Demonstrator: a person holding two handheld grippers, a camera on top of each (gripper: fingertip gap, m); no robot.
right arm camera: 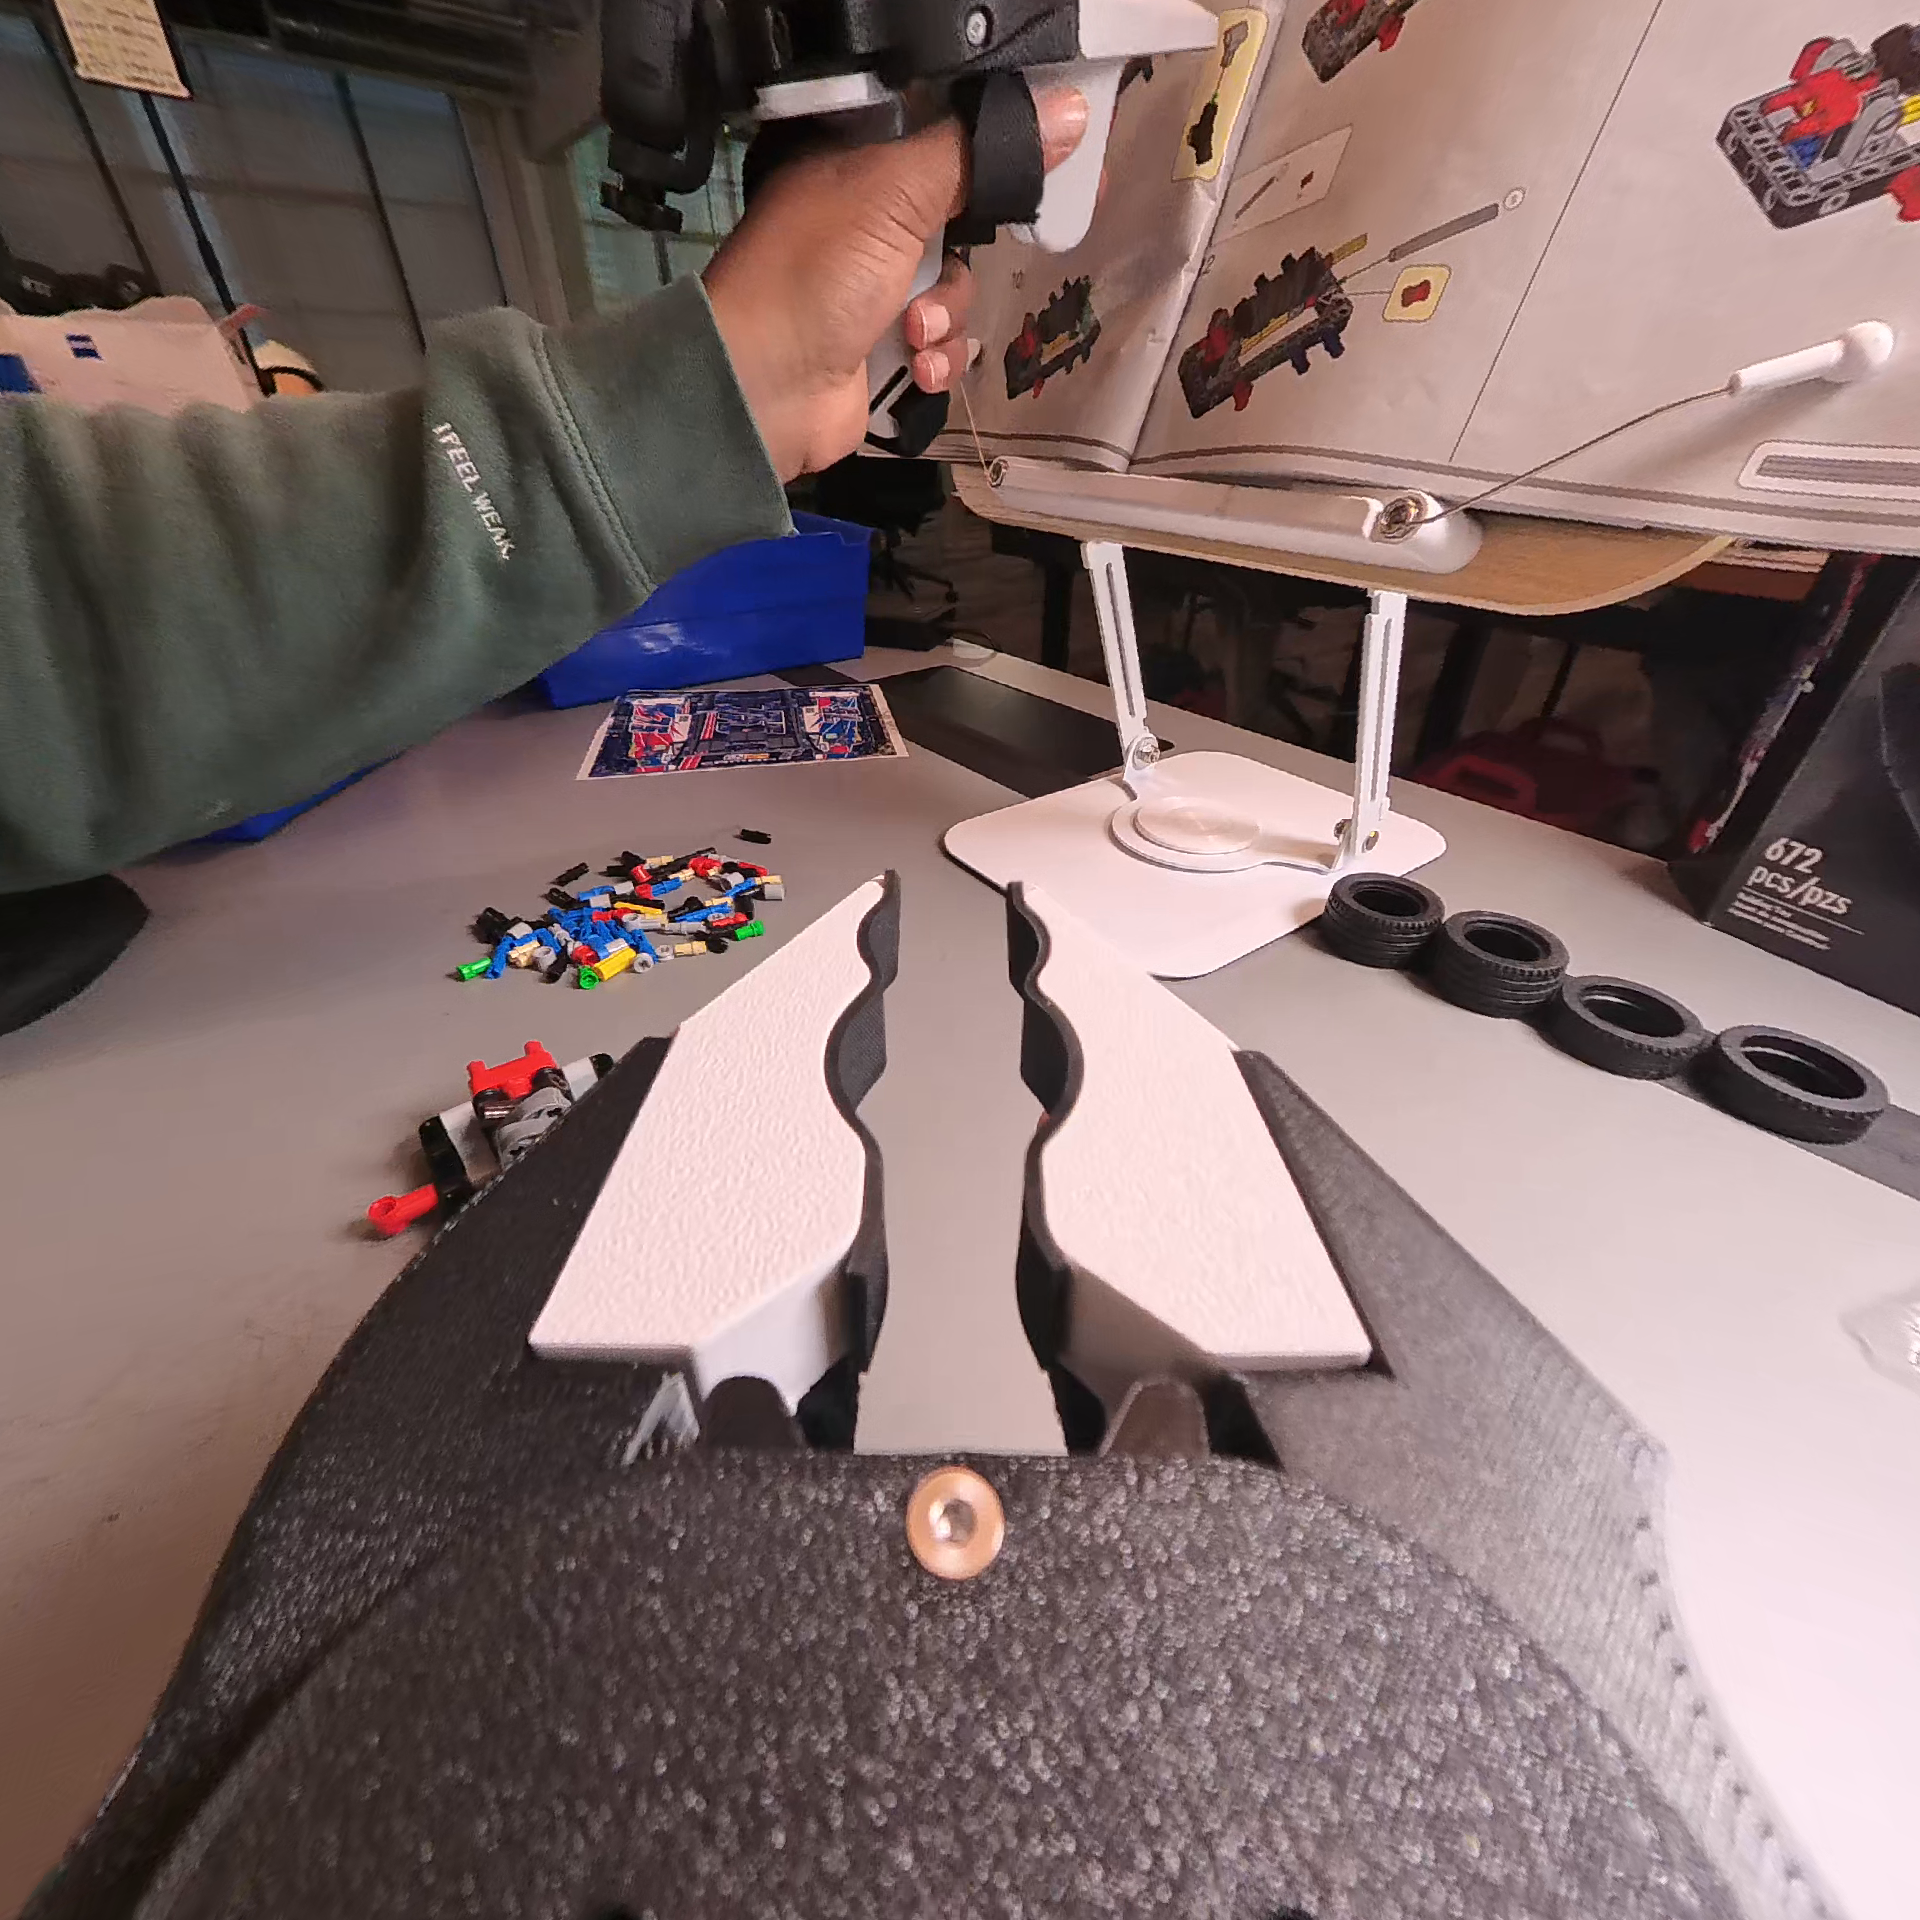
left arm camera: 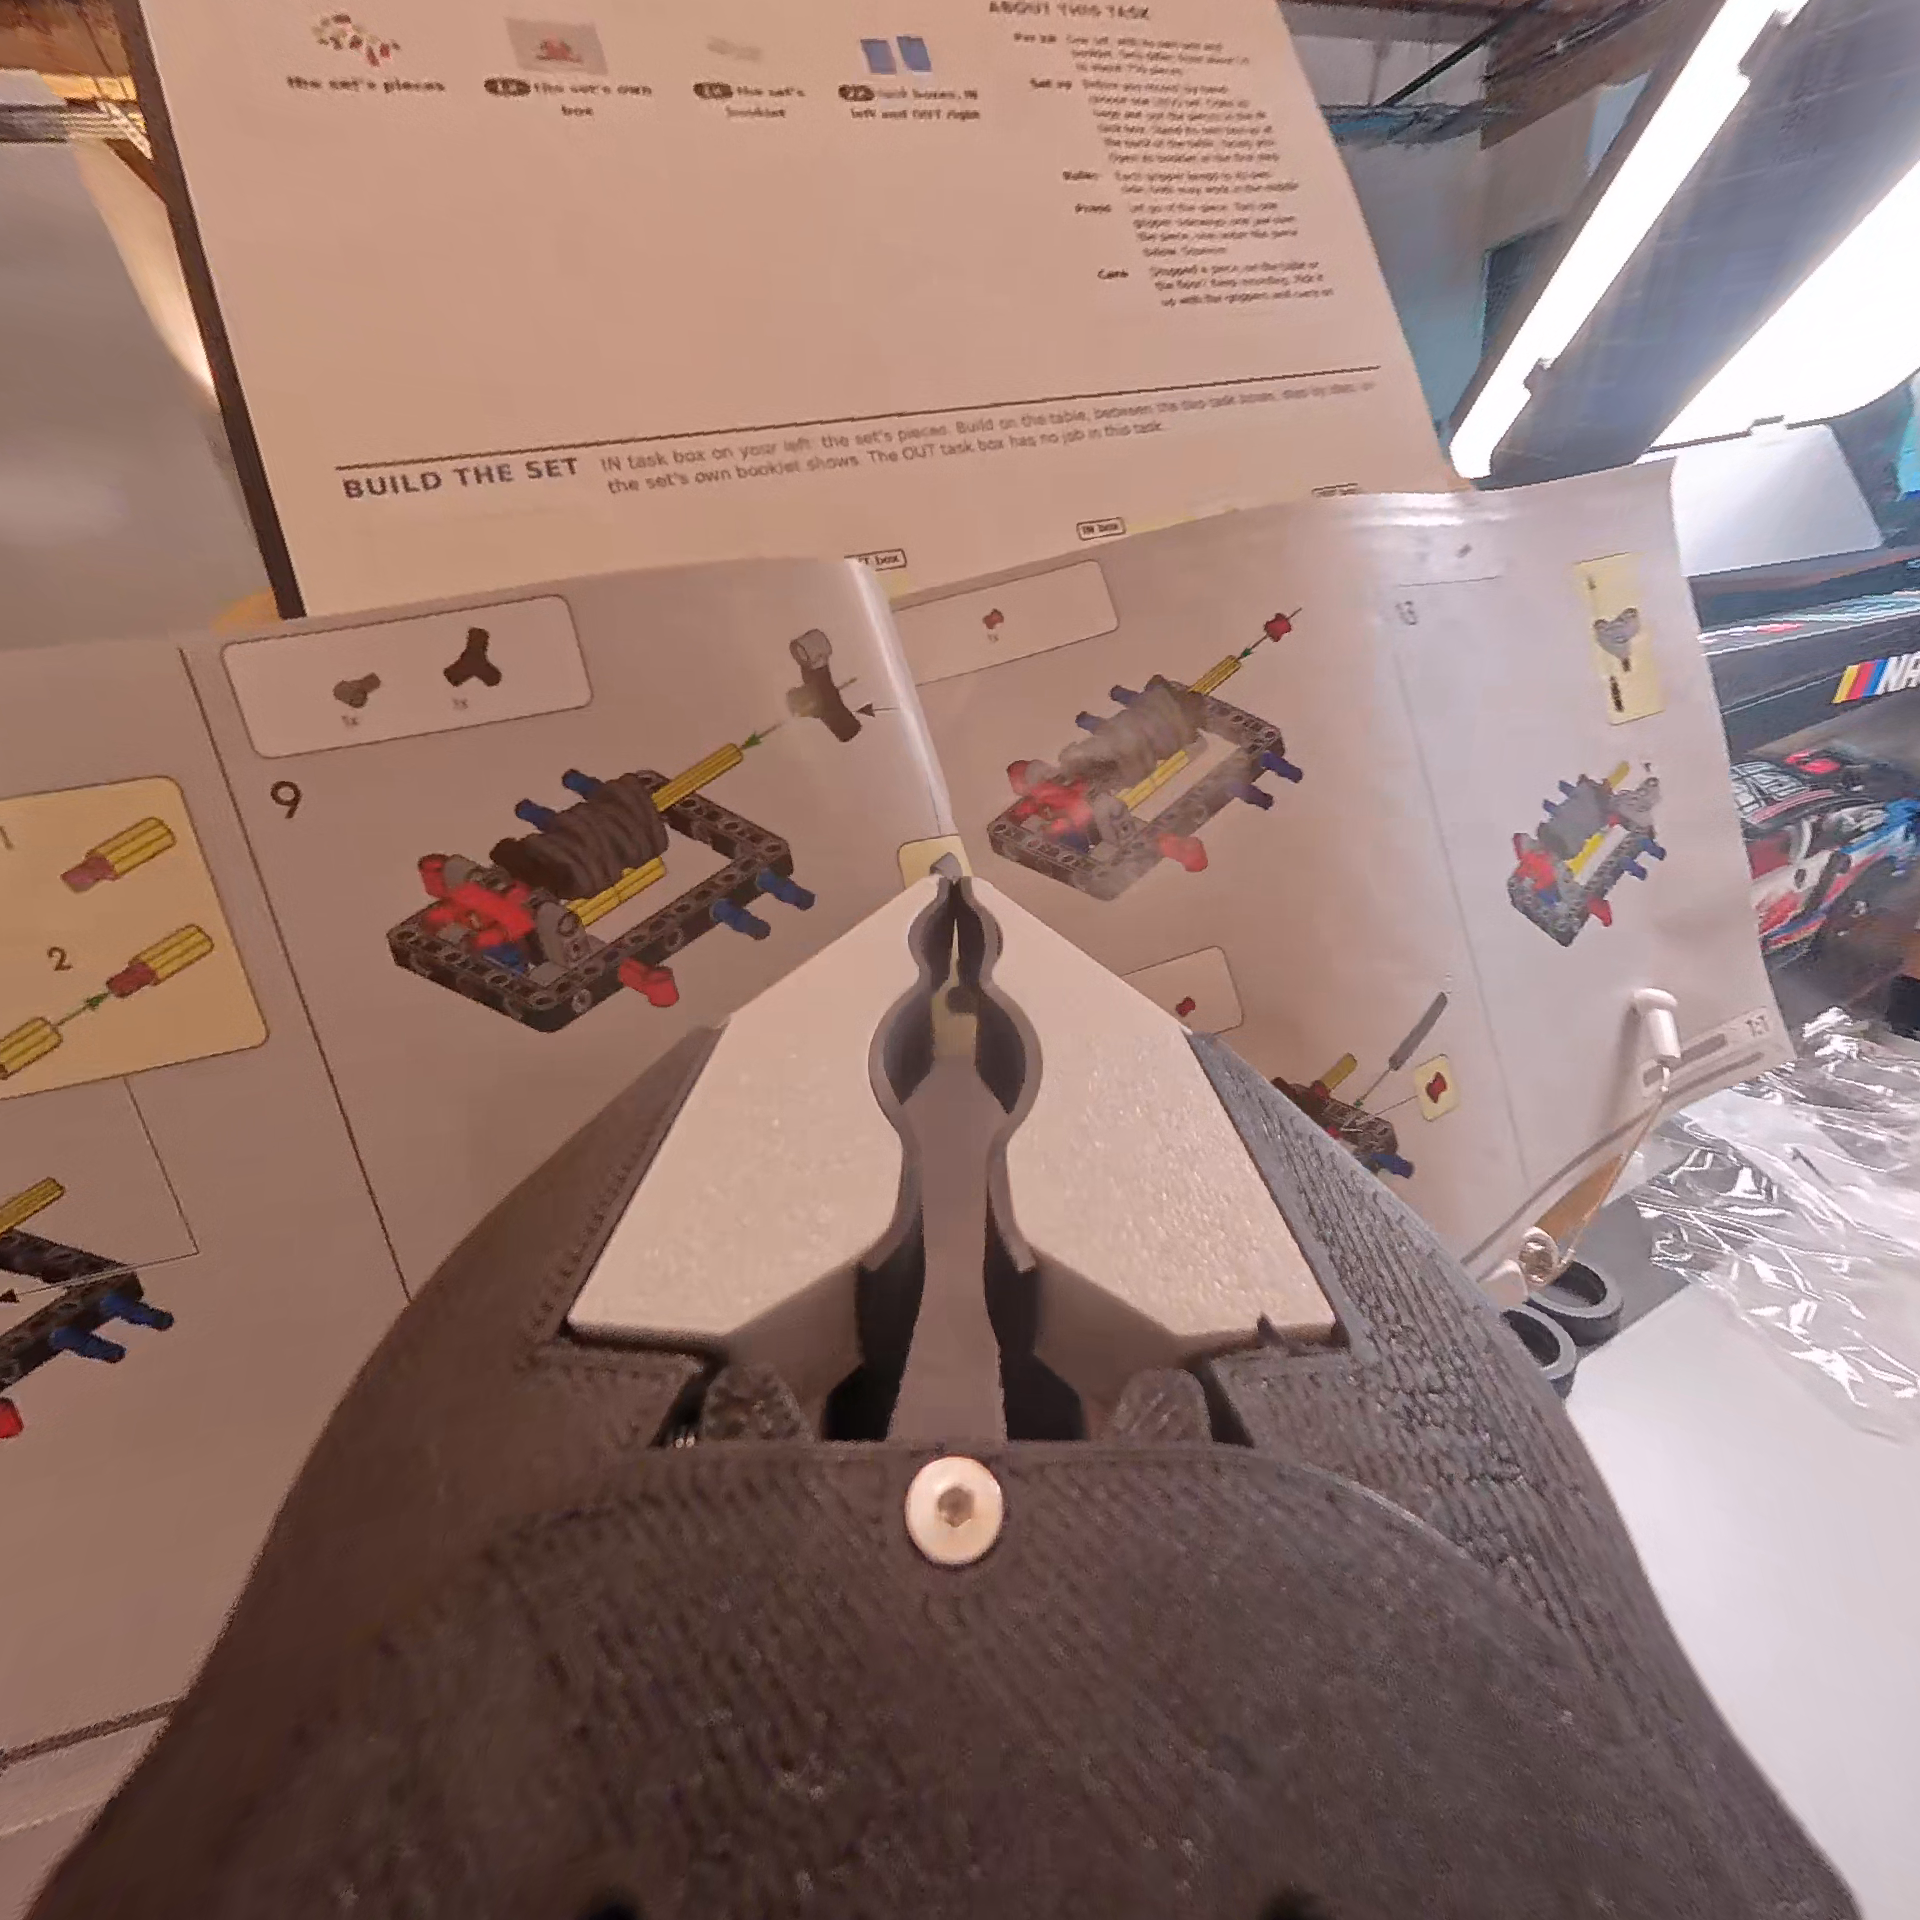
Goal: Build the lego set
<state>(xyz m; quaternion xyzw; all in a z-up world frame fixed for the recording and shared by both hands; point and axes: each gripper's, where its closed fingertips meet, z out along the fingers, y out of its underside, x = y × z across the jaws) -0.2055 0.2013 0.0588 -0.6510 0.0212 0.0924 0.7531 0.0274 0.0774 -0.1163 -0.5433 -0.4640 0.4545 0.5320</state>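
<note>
The open instruction booklet (left arm camera: pixel 582 894) stands on a white stand (right arm camera: pixel 1195 842). My left gripper (left arm camera: pixel 951 885) is shut, with its tips at the booklet's fold; I cannot tell whether it pinches a page. In the right wrist view a hand in a green sleeve (right arm camera: pixel 343 582) holds it up at the booklet. My right gripper (right arm camera: pixel 951 894) is open and empty, low over the grey table (right arm camera: pixel 312 1351). A small partial build (right arm camera: pixel 499 1132) in black, grey and red lies just left of its left finger. A pile of small loose pieces (right arm camera: pixel 623 920) lies farther ahead to the left.
Several black tyres (right arm camera: pixel 1605 997) sit in a row at the right. A black set box (right arm camera: pixel 1829 831) stands behind them. A sticker sheet (right arm camera: pixel 743 727) and a blue bin (right arm camera: pixel 727 613) lie at the back left. A printed task sheet (left arm camera: pixel 727 260) stands behind the booklet. Clear plastic wrap (left arm camera: pixel 1818 1195) lies at the right. Spacing between my two grippers at the tips: around 30 cm.
</note>
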